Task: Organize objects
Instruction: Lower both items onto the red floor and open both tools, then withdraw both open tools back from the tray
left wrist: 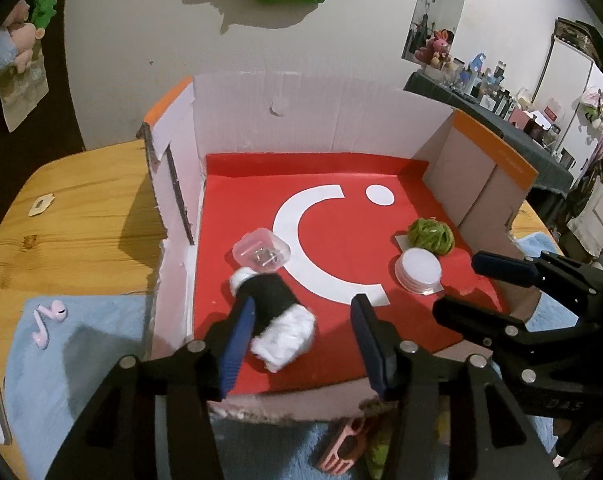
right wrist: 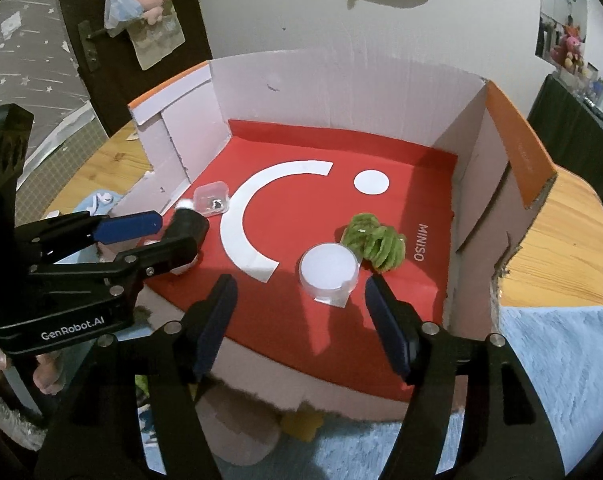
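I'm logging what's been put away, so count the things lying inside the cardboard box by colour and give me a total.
Green: 1, fuzzy green coil
White: 1, round white-lidded container
Clear: 1, small clear plastic case
Black and white: 1, black-banded white cloth roll
Total: 4

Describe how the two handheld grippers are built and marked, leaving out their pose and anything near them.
Both are matte black plastic frames with angular struts joined by round silver pivot bolts. Each finger ends in a long dark blue ribbed pad. The left gripper carries white "GenRobot.AI" lettering on its body, readable in the right wrist view. The right gripper shows the same black-and-blue build. No cables or sleeves are visible.
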